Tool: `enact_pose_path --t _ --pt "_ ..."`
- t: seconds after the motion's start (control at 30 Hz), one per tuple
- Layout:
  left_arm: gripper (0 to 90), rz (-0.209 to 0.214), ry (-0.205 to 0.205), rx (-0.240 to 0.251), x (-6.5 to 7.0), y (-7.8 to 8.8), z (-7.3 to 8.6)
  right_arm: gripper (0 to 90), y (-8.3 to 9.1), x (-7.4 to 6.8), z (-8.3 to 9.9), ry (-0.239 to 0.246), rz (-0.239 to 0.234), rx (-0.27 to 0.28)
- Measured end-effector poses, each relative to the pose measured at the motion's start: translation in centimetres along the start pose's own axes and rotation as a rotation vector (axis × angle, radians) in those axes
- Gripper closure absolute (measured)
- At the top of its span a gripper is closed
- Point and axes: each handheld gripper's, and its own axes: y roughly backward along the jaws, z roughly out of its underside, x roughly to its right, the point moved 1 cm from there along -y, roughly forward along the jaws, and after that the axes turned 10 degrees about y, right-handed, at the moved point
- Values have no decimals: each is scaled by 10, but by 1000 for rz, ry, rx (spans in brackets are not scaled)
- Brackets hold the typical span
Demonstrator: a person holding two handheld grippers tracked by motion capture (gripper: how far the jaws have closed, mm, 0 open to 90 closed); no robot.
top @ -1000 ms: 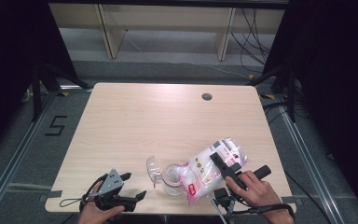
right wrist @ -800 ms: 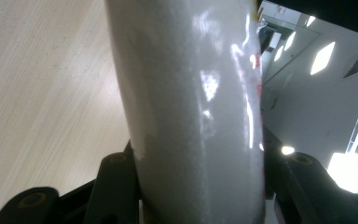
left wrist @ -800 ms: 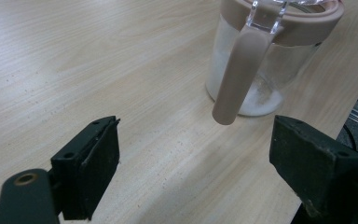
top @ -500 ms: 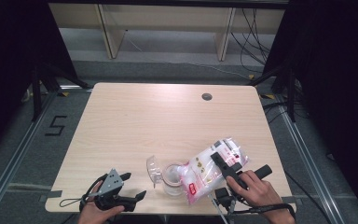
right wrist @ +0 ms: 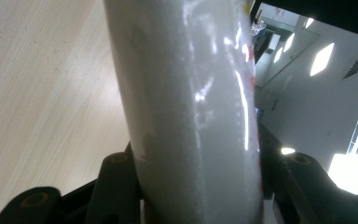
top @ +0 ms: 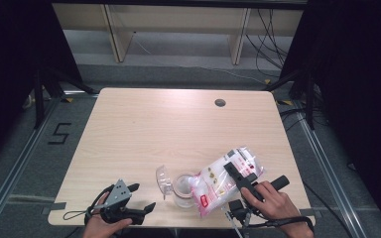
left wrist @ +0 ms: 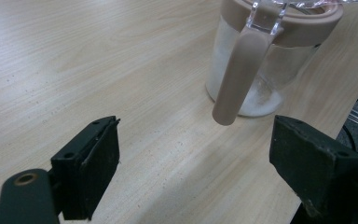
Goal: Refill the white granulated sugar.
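a: high view first. we've got the bag (top: pixel 226 181) of white grains clamped in the right gripper (top: pixel 239 179), tilted over the jar (top: pixel 182 187). its long axis runs from up and right of the jar down to the jar's mouth, low end just at the rim. can't tell from here if anything's pouring.

b: and the jar's lid (top: pixel 162 180)?

a: clear flip lid, swung open on the jar's left side. the left gripper (top: pixel 138 200) sits left of the jar, apart from it, jaws spread, nothing in them. so the right hand (top: pixel 270 201) is the one on the job; the left is near enough to steady the jar if we need it.

b: left gripper view?

a: jar (left wrist: pixel 265 56) ahead and to the right of the open jaws, not between them. we see what the high view doesn't: a tan collar w/ a tan strap (left wrist: pixel 237 74) hanging down the side, and white grains low in the jar, so it looks only partly filled.

b: right gripper view?

a: the bag (right wrist: pixel 191 102) up close, pinched between both jaws, white stuff packed inside. jar isn't in frame there, so aiming the mouth has to go by the high view. table (right wrist: pixel 37 84) lies off to the bag's left.

b: so what matters next is the bag's low end vs the jar's rim.

a: yep, we'd judge it's lined up, barely.
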Motion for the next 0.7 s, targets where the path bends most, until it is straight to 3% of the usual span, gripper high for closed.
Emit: enact_pose_path --t 0.5,0.57,0.67,0.7 --pt "158 -4 0 0 0 1 0 579 -1 -1 1 -7 11 6" --pt "158 -4 34 9 2 0 0 580 -1 -1 1 -6 13 7" --pt "159 -3 35 9 1 1 0 581 0 -1 2 -18 -4 6" --pt "158 -3 35 9 1 1 0 581 -1 -1 2 -15 10 8"
